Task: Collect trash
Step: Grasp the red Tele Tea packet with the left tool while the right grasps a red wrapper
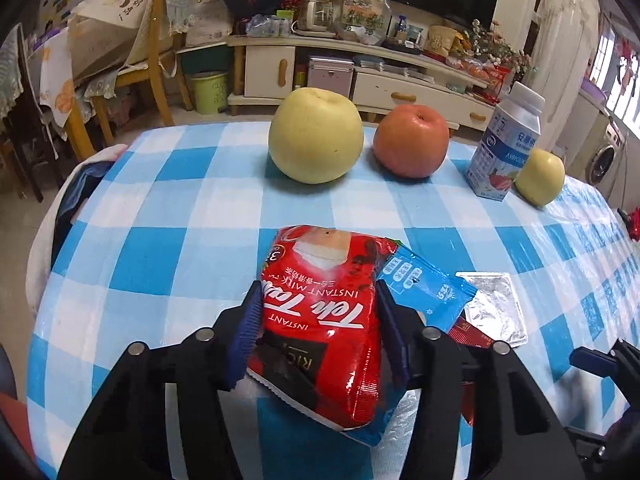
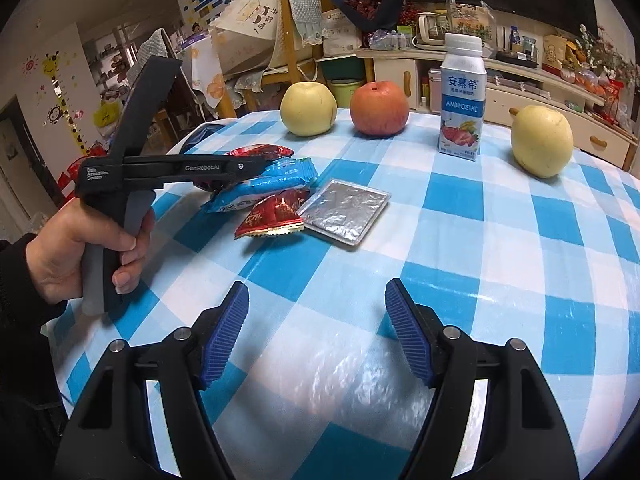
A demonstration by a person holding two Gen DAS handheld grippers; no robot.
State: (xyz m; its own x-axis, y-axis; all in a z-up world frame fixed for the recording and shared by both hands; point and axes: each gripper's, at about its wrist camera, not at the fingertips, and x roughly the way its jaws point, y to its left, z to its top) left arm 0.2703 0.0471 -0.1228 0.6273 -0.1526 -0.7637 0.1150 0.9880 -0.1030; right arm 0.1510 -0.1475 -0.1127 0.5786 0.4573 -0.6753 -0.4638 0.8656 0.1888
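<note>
You see red tea packet on top of blue wrapper, on checked tablecloth. Silver foil pouch just right. Behind: yellow pear, red apple, milk bottle.

Between my left gripper pads: glossy red plastic sachet. Just right of it, shiny blue film wrapper and crinkled silver foil packet. Pads ribbed blue rubber, arms matt black plastic. Tablecloth glossy, plastic-coated.
</note>
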